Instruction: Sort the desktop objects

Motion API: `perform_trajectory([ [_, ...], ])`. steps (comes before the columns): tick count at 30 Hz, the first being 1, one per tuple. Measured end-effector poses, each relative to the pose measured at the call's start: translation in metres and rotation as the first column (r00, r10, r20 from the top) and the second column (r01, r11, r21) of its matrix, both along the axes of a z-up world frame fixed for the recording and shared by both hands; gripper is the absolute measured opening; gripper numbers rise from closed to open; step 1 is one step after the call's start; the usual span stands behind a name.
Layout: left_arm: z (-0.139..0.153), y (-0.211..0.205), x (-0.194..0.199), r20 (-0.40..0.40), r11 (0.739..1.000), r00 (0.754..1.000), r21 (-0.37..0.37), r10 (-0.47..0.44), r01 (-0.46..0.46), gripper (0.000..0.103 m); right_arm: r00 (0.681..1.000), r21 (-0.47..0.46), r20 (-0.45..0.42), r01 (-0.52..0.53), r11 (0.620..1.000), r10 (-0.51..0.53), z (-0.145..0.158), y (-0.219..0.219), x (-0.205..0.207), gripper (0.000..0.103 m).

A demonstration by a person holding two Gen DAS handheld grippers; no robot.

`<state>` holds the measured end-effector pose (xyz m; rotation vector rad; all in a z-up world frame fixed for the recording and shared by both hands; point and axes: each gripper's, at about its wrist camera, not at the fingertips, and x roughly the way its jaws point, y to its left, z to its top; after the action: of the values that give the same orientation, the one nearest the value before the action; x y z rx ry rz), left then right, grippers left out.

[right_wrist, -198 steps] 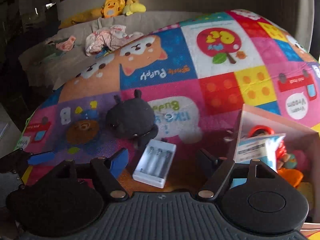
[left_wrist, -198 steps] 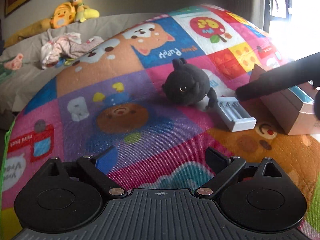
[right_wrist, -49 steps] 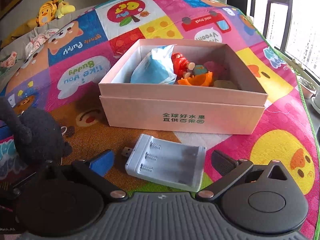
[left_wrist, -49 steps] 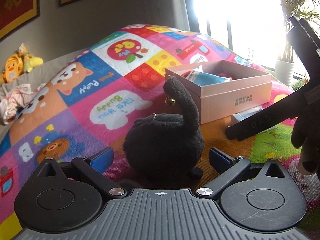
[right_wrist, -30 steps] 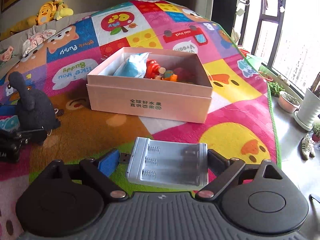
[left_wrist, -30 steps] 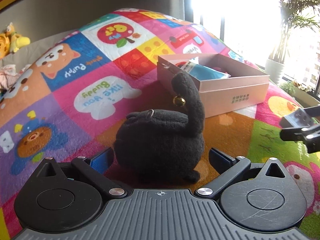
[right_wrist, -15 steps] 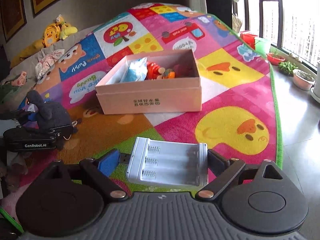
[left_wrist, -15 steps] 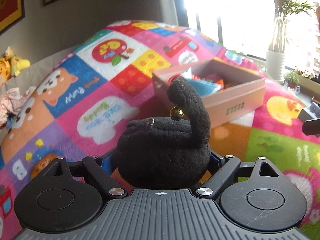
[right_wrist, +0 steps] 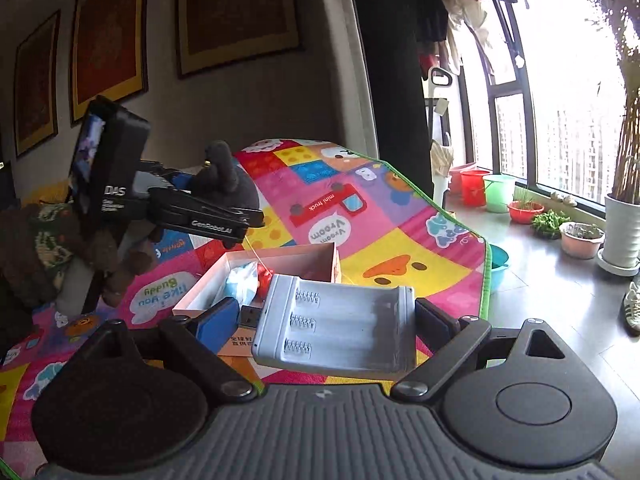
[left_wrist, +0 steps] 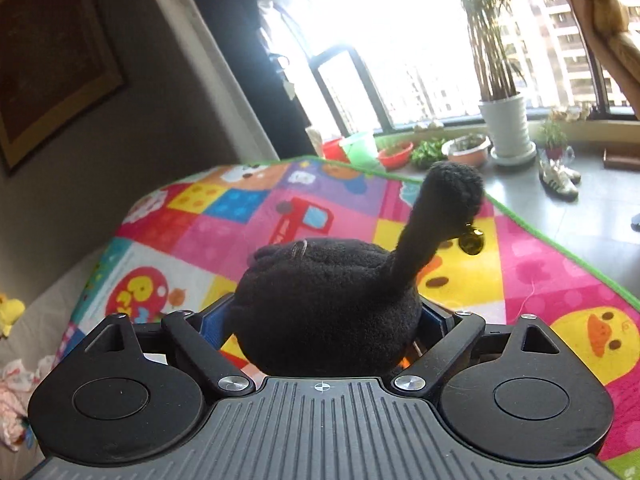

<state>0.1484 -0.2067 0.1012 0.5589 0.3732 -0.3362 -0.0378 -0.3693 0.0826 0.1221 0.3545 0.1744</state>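
My left gripper [left_wrist: 326, 320] is shut on a black plush toy [left_wrist: 328, 300] with a long neck and a small gold bell, held up in the air above the mat. My right gripper [right_wrist: 326, 320] is shut on a white battery charger [right_wrist: 336, 330] with a USB plug, held above the near edge of the pink cardboard box [right_wrist: 280, 258]. The box holds a blue packet and red and orange toys. In the right wrist view the left gripper [right_wrist: 240, 216] with the plush [right_wrist: 224, 184] is up at the left, above and left of the box.
A colourful play mat [left_wrist: 224, 220] covers the floor, with a green edge on the right. Beyond it are grey tiles with plant pots [left_wrist: 506, 128], buckets [right_wrist: 474, 188] and shoes [left_wrist: 558, 182] by the window. Framed pictures hang on the wall.
Both grippers have lifted their objects well off the mat and tilted up. The charger now hangs over the box's near edge; the plush is high in the air.
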Motion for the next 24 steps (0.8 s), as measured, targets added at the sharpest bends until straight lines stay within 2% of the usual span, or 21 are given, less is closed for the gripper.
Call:
perform_trajectory([
  [3, -0.024, -0.004, 0.013, -0.103, 0.999, 0.995, 0.041, 0.001, 0.003, 0.096, 0.999, 0.018, -0.046, 0.023, 1.0, -0.022, -0.013, -0.007, 0.008, 0.093],
  [6, -0.038, 0.013, -0.001, -0.13, 0.999, 0.991, 0.04, -0.021, 0.026, 0.097, 0.997, 0.035, -0.072, 0.037, 0.999, -0.034, -0.023, -0.013, 0.013, 0.093],
  [9, -0.041, 0.035, -0.027, -0.137, 1.0, 0.99, -0.009, -0.018, 0.017, 0.1, 0.995, 0.049, -0.089, 0.038, 0.998, -0.034, -0.028, -0.015, 0.016, 0.093],
  [12, -0.042, 0.059, -0.057, -0.15, 0.996, 0.988, -0.084, 0.029, -0.042, 0.1, 0.994, 0.062, -0.108, 0.024, 0.998, -0.017, -0.031, -0.013, 0.022, 0.093],
  [16, -0.05, 0.086, -0.088, -0.215, 0.966, 0.97, -0.208, 0.11, -0.156, 0.101, 0.992, 0.064, -0.126, -0.011, 0.998, 0.019, -0.027, -0.002, 0.03, 0.093],
  [19, -0.06, 0.107, -0.099, -0.292, 0.93, 0.944, -0.282, 0.15, -0.235, 0.101, 0.992, 0.044, -0.103, -0.066, 0.997, 0.07, -0.006, 0.016, 0.043, 0.093],
  [22, -0.063, 0.122, -0.101, -0.338, 0.904, 0.927, -0.326, 0.163, -0.278, 0.101, 0.988, 0.046, -0.087, -0.122, 0.991, 0.125, 0.025, 0.033, 0.074, 0.093],
  [24, -0.063, 0.129, -0.108, -0.338, 0.892, 0.927, -0.352, 0.163, -0.285, 0.102, 0.981, 0.051, -0.114, -0.155, 0.987, 0.16, 0.044, 0.048, 0.113, 0.093],
])
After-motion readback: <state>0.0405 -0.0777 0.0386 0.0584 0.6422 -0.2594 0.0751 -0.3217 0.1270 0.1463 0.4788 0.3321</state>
